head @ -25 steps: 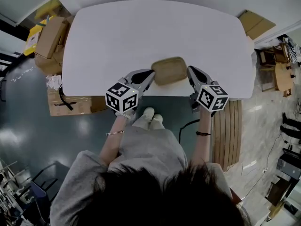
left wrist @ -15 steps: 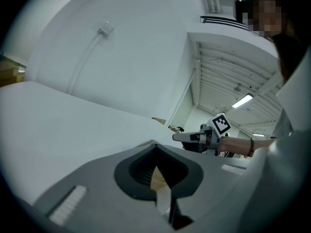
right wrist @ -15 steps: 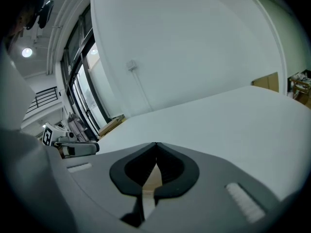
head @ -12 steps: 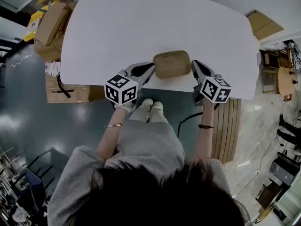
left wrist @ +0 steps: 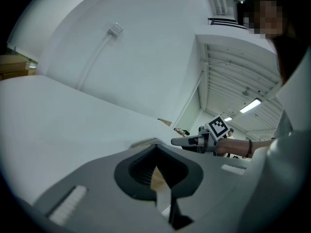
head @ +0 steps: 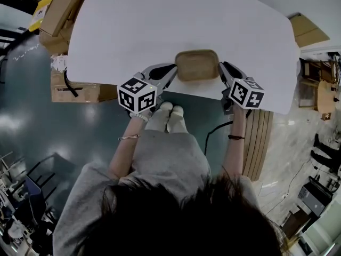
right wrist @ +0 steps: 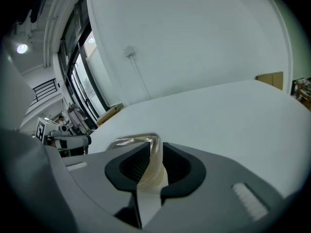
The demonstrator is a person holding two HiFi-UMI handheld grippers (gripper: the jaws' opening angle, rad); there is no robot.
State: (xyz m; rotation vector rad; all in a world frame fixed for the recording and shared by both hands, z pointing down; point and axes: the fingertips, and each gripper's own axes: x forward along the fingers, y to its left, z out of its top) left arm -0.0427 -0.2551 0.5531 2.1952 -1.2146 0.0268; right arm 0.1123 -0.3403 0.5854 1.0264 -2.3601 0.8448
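Tan tray (head: 197, 64): a shallow rounded rectangle with soft corners, at the near edge of the table and between my two grippers. In the right gripper view its wall looks thin, glossy and half see-through, with a rolled rim. I cannot tell whether it rests on the tabletop or hangs just above it.

Left gripper (head: 170, 72): my jaws are pinched on the tray's left end. In the left gripper view a sliver of tan sits wedged in the narrow slot between them.

Right gripper (head: 222, 69): clamped on the tray's right end. The rim stands up between the ribbed black pads (right wrist: 132, 168), squeezed from both sides.

Gripper bodies: matte grey plastic, smooth and curved, each with a cube of black-and-white square markers at the back.

Table (head: 160, 25): plain white, smooth and matte, with rounded corners.

Cardboard boxes (head: 56, 23): brown and angular, stacked on the floor just beside the table's left edge.

Floor (head: 58, 137): dark teal with a glossy sheen.

Slatted wooden board (head: 259, 143): pale planks, lying on the floor to my right.
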